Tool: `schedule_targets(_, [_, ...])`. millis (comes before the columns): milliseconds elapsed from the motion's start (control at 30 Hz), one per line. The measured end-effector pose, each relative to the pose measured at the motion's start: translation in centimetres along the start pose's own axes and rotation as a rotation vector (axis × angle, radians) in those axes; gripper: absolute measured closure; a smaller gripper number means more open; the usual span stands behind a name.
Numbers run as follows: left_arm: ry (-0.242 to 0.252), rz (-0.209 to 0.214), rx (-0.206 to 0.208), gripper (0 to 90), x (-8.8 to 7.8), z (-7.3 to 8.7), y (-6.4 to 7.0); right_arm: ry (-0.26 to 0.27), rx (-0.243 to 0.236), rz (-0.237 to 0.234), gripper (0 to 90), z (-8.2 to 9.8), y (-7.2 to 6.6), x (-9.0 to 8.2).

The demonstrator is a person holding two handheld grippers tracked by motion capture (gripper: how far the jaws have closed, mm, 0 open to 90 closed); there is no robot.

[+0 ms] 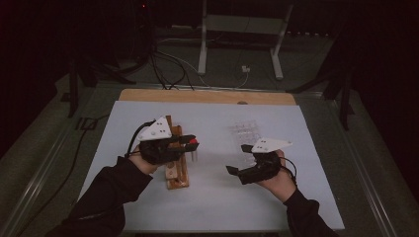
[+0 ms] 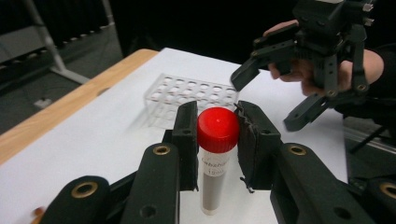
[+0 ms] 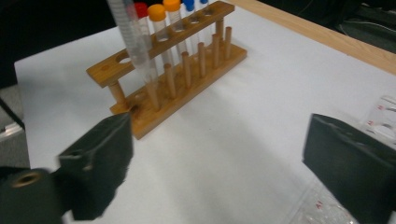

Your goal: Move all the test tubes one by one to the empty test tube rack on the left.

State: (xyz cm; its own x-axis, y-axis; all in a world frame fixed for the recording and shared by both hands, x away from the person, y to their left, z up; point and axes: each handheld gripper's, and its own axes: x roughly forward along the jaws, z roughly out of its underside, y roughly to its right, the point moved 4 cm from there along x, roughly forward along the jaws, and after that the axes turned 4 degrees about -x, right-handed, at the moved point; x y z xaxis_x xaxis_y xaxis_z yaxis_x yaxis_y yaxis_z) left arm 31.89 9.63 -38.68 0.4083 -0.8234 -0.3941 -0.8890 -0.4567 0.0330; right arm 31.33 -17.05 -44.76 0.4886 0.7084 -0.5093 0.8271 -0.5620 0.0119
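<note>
Left gripper (image 1: 190, 141) above wooden rack (image 1: 176, 170), jaws clamped on red-capped tube (image 1: 193, 143). Right gripper (image 1: 238, 159) apart to right, jaws spread, nothing between. Clear plastic rack (image 1: 245, 131) just behind it. White table sheet (image 1: 296, 148) underneath.

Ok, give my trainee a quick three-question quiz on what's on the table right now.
1. True or false: the left gripper is shut on the red-capped tube.
2. What stands between the two grippers on the far side: A) clear plastic rack, B) a beaker?
3. What colour are the caps beside the orange ones in the wooden rack?

Key: 1 true. 2 A. 3 red and blue. The right gripper is open, nothing between its jaws.
</note>
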Motion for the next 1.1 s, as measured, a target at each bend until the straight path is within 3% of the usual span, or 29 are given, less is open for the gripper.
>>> schedule_targets(100, [0.004,-0.02,-0.004,71.9,-0.9,0.1,-0.3,0.007,0.007,-0.018,0.0,0.2,0.2,-0.2])
schedule_targets(333, [0.015,-0.049,-0.022,71.9,-3.0,0.5,-1.0,0.011,0.004,-0.009,0.1,0.5,0.2,-0.2])
schedule_targets(433, [0.008,-0.063,-0.014,71.9,-3.5,1.0,-1.1,0.01,0.005,-0.011,0.1,0.5,0.1,-0.2])
schedule_targets(667, [0.009,-0.085,-0.04,71.9,-4.6,2.3,-1.6,0.011,-0.008,-0.021,0.0,0.5,-0.1,-0.2])
schedule_targets(1100, [-0.032,-0.1,-0.068,71.9,-3.4,5.3,-2.0,0.024,-0.008,-0.028,0.1,0.5,-0.2,-0.3])
